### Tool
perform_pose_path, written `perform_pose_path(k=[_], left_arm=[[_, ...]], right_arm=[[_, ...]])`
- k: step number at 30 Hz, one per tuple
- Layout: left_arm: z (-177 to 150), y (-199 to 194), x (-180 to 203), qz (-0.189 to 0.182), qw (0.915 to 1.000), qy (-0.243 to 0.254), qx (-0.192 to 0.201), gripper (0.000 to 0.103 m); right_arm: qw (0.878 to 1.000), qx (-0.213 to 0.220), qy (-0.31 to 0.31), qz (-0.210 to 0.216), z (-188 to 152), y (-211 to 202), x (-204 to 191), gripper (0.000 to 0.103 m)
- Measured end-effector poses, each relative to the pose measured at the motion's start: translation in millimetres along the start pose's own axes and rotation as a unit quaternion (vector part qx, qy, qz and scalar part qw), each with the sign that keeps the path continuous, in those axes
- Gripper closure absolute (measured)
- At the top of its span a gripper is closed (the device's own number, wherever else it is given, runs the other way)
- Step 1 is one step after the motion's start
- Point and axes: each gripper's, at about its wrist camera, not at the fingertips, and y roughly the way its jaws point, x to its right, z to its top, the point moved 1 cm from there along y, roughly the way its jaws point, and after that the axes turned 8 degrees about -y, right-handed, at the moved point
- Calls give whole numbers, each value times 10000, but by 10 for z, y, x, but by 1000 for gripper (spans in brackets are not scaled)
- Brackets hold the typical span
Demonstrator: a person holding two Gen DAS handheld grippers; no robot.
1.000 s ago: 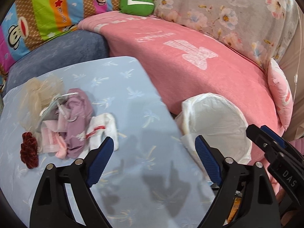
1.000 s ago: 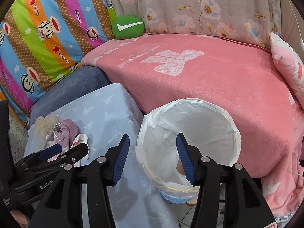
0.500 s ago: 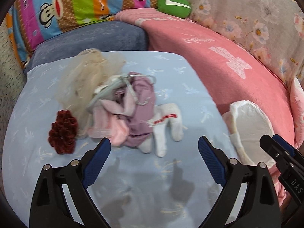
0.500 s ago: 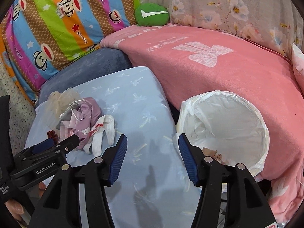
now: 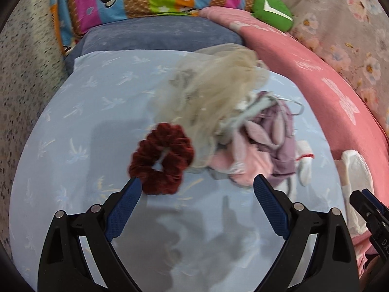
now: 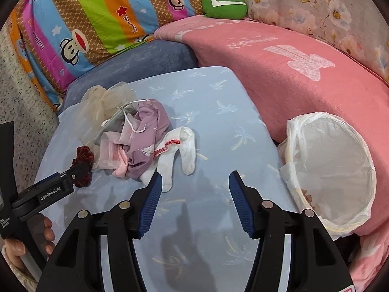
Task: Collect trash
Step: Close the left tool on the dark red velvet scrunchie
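Observation:
On the light blue table (image 6: 218, 112) lies a pile of trash: beige mesh (image 5: 218, 90), purple cloth (image 6: 150, 126), pink cloth (image 5: 245, 163), a white sock (image 6: 187, 146) and a dark red scrunchie (image 5: 161, 157). My left gripper (image 5: 197, 181) hangs open just in front of the pile, its left fingertip at the scrunchie's edge. My right gripper (image 6: 195, 175) is open too, holding nothing, with the sock just beyond its left fingertip. A bin lined with a white bag (image 6: 291, 133) stands right of the table.
A pink blanket (image 6: 291, 73) covers the sofa behind the table and bin. A green cushion (image 6: 223, 4), a striped monkey pillow (image 6: 97, 19) and a blue cushion (image 6: 136, 60) lie at the back. Speckled floor (image 5: 24, 73) runs on the left. A hand (image 6: 14, 248) holds the left gripper.
Both grippers swung left, away from the bin and toward the pile, and dropped a little. The pile now fills the middle of the left wrist view; the bin slid to the right edge.

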Motion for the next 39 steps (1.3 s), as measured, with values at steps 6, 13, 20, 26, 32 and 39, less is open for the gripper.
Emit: perform_pose_path(k=[6,13,20,26,32,39], left_arm=[[101,105,-329,162,9994,-288,-40,14],[207,225,-561,201,9987,-461,-94,14],[258,314,-558,55,9991,-388,-176,22],[245,410,-541,-88,9987,-362,-353,41],[224,450,-507,-156,9980,-394,-473,54],[145,389,-474,-233,9977,-393,-500,80]], right_arm=[[9996,-111,-246,100,87,192,-309,47],[9982,-117,-511,278,272,373,-694,47],[9982,-37,-528,296,501,574,-922,47],[9989,-66,-399,255,635,745,-934,49],[9987,-334,-283,262,597,949,-892,72],[9976,-499,-276,390,380,955,-849,95]])
